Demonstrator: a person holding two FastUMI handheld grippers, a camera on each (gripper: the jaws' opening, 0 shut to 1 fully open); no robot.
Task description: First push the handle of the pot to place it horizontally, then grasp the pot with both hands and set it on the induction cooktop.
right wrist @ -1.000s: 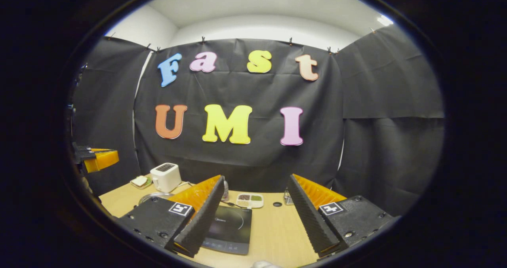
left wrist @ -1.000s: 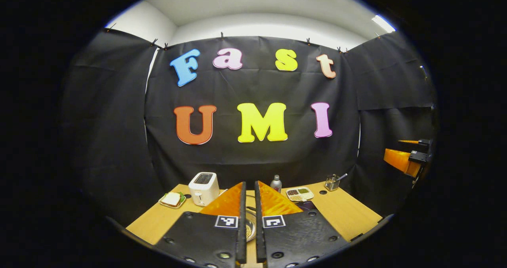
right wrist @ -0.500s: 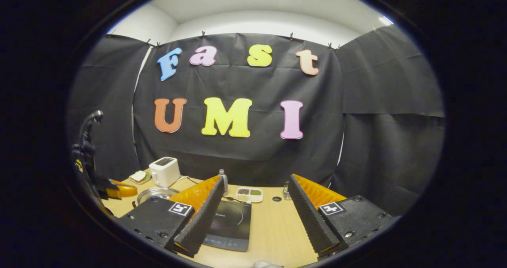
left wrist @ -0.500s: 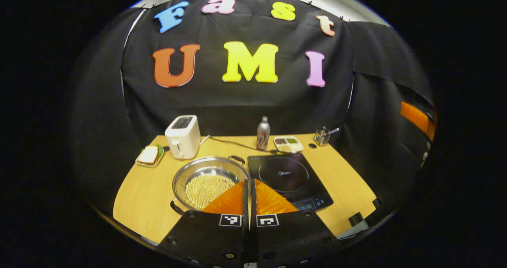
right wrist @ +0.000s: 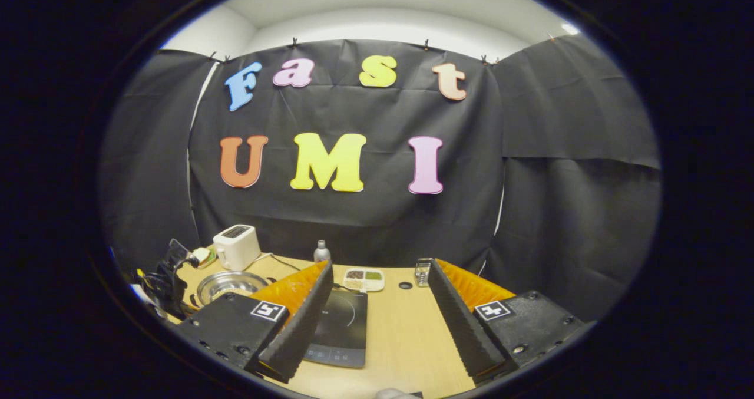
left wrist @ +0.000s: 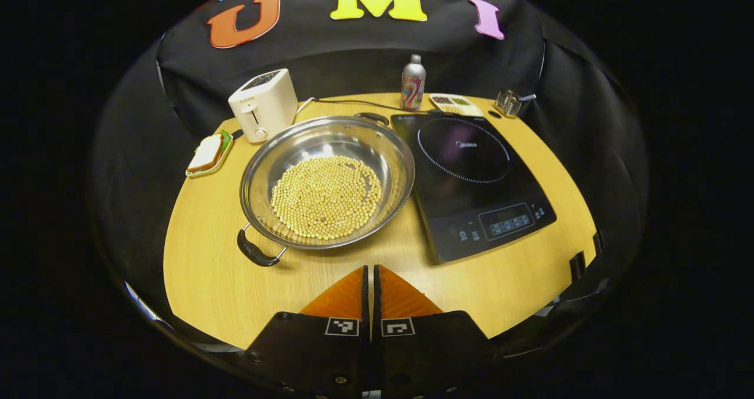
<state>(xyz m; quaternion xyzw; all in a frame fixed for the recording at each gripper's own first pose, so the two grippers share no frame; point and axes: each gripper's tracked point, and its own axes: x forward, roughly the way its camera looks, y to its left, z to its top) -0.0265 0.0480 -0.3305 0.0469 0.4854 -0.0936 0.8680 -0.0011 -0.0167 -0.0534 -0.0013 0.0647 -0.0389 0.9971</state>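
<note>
Landmark: pot, steel, holding pale beans, on the wooden table.
- Left of pot: sandwich plate; toaster, front marking too small to read.
- Pot handles: near one at lower left; far one partly hidden by the rim.
- Right of pot, just beside it: induction cooktop, possibly a logo, unreadable.
- Behind: patterned bottle.
- Left gripper: fingers together, empty, nearer than the pot.
- Right gripper: fingers wide apart, empty.

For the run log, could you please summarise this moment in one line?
left gripper: shut, above table | right gripper: open | pot: beside cooktop, untouched
</note>
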